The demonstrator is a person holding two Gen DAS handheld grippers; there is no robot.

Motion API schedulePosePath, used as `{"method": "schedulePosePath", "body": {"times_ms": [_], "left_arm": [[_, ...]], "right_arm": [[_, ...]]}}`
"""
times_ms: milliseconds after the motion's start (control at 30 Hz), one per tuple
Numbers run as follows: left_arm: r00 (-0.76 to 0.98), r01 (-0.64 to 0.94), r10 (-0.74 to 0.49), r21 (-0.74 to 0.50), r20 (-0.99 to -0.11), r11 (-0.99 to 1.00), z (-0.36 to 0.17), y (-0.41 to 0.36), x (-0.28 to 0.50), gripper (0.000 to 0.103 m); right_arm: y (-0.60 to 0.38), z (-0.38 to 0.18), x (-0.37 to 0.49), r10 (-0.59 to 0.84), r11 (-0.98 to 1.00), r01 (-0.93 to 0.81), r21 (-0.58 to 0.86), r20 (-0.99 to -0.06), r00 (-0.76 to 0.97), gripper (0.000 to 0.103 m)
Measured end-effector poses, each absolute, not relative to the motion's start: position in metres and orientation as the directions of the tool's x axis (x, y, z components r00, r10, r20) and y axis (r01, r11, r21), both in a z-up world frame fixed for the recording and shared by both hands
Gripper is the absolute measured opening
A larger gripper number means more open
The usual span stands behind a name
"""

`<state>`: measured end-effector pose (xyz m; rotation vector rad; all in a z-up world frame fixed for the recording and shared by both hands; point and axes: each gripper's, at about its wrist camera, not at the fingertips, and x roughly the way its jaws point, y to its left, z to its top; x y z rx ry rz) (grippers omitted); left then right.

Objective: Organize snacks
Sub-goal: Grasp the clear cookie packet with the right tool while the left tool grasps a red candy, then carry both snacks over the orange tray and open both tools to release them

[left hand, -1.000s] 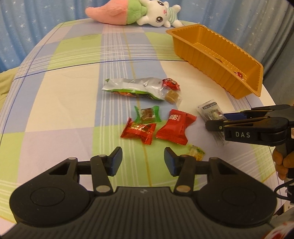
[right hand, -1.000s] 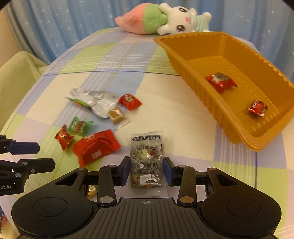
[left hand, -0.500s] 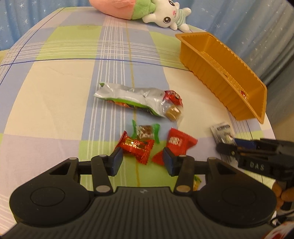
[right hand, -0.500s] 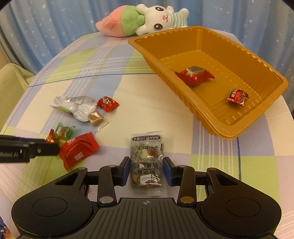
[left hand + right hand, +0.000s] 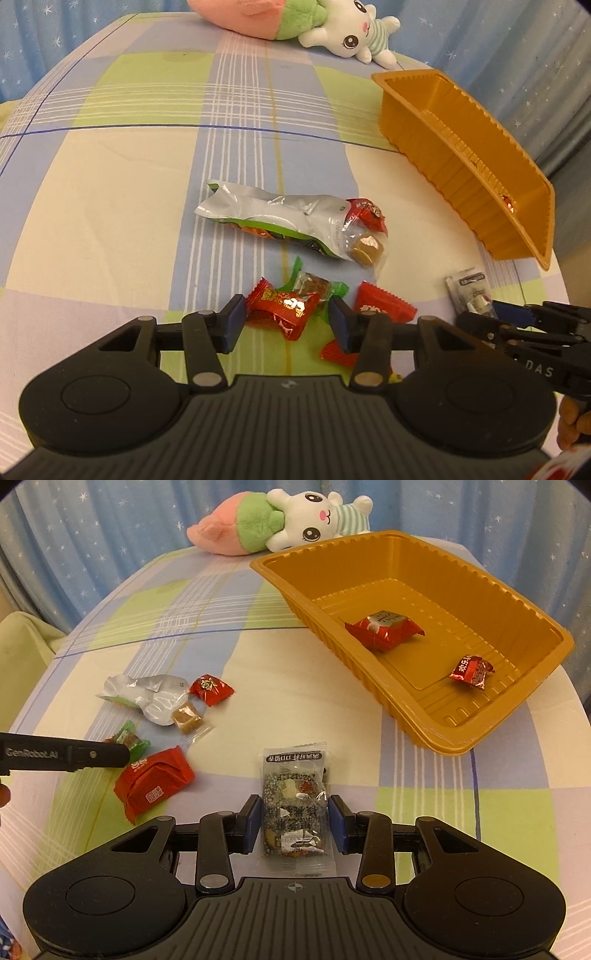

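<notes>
The right hand-held gripper point(image 5: 294, 825) is pinching a clear-and-black snack packet point(image 5: 294, 805) across its lower half, both blue pads against its sides; the packet's upper end projects forward over the checked cloth of the counter point(image 5: 424, 797). The packet looks light, with a crinkly film skin and lumpy contents, so the film is likely slippery and the seals limp; the grip across the filled body appears the sound choice rather than the flat edge. The left hand-held gripper point(image 5: 286, 325) stands spread, with a small red sweet point(image 5: 282, 308) between its pads but not visibly pressed; whether a pad touches the wrapper cannot be settled from this angle. That sweet would be light and firm at the core with loose twisted ends, best taken across the middle. Just beside it lie a green-wrapped sweet point(image 5: 314, 286) and a larger red pouch point(image 5: 153, 779), the pouch probably soft and puffy. Further out rest a silver foil bag point(image 5: 273, 218), crumpled and likely to slide under a narrow pinch, a caramel cube in clear wrap point(image 5: 188, 716) and another red sweet point(image 5: 211, 689). Beyond, the orange tray point(image 5: 413, 734) sits on the counter well apart from the loose snacks, holding two red sweets point(image 5: 384, 629). A plush rabbit point(image 5: 295, 526) lies at the far edge.
</notes>
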<state>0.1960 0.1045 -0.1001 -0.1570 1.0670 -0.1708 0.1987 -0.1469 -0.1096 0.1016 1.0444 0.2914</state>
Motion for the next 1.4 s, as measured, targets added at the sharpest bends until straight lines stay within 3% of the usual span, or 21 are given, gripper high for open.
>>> {"method": "schedulePosePath", "body": {"times_ms": [100, 267, 467, 933, 1400], "left_arm": [[0.48, 0.072, -0.206, -0.195, -0.853, 0.978, -0.1, 0.105, 0.196, 0.041], [0.5, 0.116, -0.178, -0.138, -0.848, 0.984, -0.097, 0.104, 0.191, 0.025], [0.512, 0.136, -0.156, -0.1, -0.844, 0.986, -0.094, 0.106, 0.184, 0.021], [0.542, 0.136, -0.162, -0.105, -0.825, 0.985, -0.07, 0.11, 0.166, 0.02], [0.588, 0.275, -0.263, -0.116, -0.765, 0.954, -0.03, 0.063, 0.188, 0.02]], "right_arm": [[-0.147, -0.11, 0.199, 0.285, 0.957, -0.193, 0.217, -0.836, 0.469, 0.04], [-0.146, -0.11, 0.198, 0.281, 0.957, -0.199, 0.21, -0.835, 0.474, 0.039], [-0.143, -0.111, 0.195, 0.275, 0.957, -0.218, 0.19, -0.832, 0.482, 0.039], [-0.144, -0.101, 0.185, 0.304, 0.947, -0.243, 0.209, -0.825, 0.476, 0.038], [-0.16, -0.055, 0.185, 0.329, 0.944, -0.197, 0.264, -0.772, 0.544, 0.038]]}}
